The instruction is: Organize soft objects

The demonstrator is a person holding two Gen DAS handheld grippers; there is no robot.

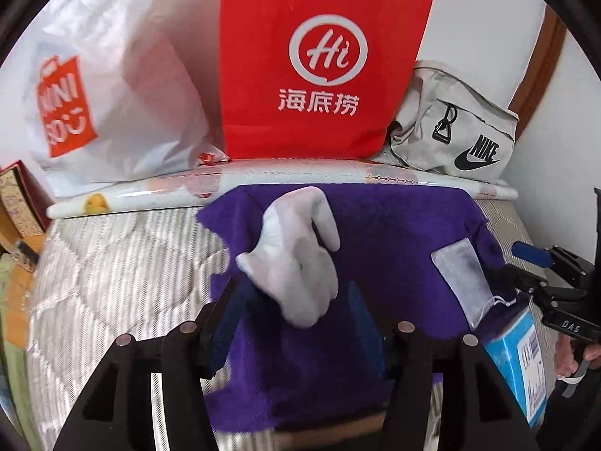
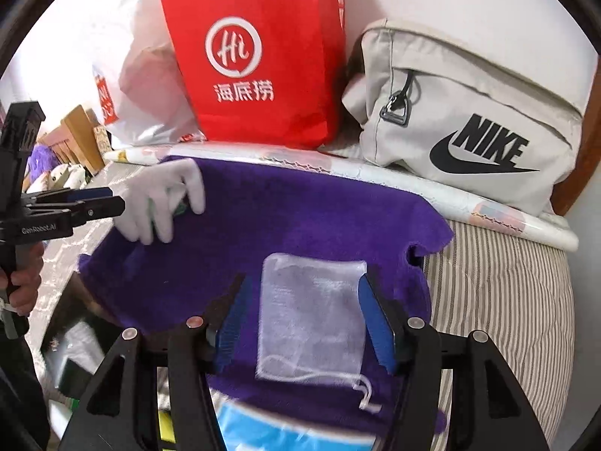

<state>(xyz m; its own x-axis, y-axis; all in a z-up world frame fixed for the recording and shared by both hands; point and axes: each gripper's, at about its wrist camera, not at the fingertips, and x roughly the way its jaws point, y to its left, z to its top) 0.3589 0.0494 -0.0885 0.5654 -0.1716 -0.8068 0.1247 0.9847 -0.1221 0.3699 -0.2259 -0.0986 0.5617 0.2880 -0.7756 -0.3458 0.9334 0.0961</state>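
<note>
- Progress: purple towel lies spread on the striped bed, its far edge just beside a rolled printed mat.
- White glove rests crumpled on the towel's left part; sheer drawstring pouch lies flat on its right part. Both appear set down, neither folded nor stowed.
- Judgement: task looks partly done. Items are gathered on the towel; sorting or wrapping them seems to remain.
- Left gripper: jaws stand roughly half open. The glove sits between and just ahead of the blue pads; no pad is seen pressing on it, so nothing is held.
- Right gripper: jaws roughly half open, straddling the pouch. The pads stand beside its edges, apparently without pinching; nothing is held.
- Surroundings: red bag, white plastic bag and grey Nike bag stand against the wall behind the mat.
- Blue box lies at the towel's near edge; whether it belongs to the task cannot be told.
</note>
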